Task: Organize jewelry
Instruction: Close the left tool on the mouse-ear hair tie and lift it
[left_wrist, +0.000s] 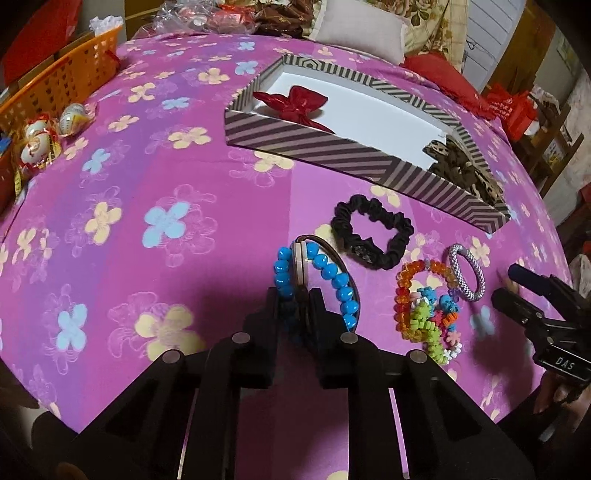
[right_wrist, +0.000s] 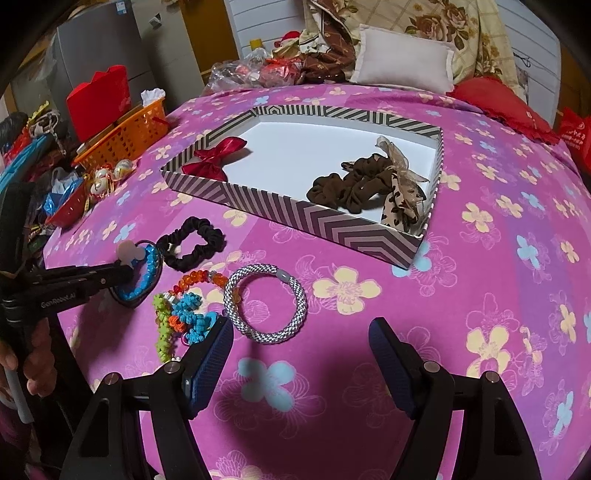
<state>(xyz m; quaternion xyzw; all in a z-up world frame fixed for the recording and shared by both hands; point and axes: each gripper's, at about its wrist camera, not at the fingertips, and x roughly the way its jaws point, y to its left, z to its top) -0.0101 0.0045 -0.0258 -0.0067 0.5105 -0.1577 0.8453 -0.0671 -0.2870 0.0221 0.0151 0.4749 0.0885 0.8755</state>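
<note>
My left gripper is shut on a blue bead bracelet bundled with a brown band, just above the pink cloth; it also shows in the right wrist view. My right gripper is open and empty, just behind a silver woven bangle. A black scrunchie, an orange bead bracelet and a pile of colourful small hair ties lie between the grippers. The striped box holds a red bow and brown scrunchies.
An orange basket and wrapped eggs sit at the bed's left edge. Pillows and bags of clutter lie at the far side. The right gripper appears at the right edge of the left wrist view.
</note>
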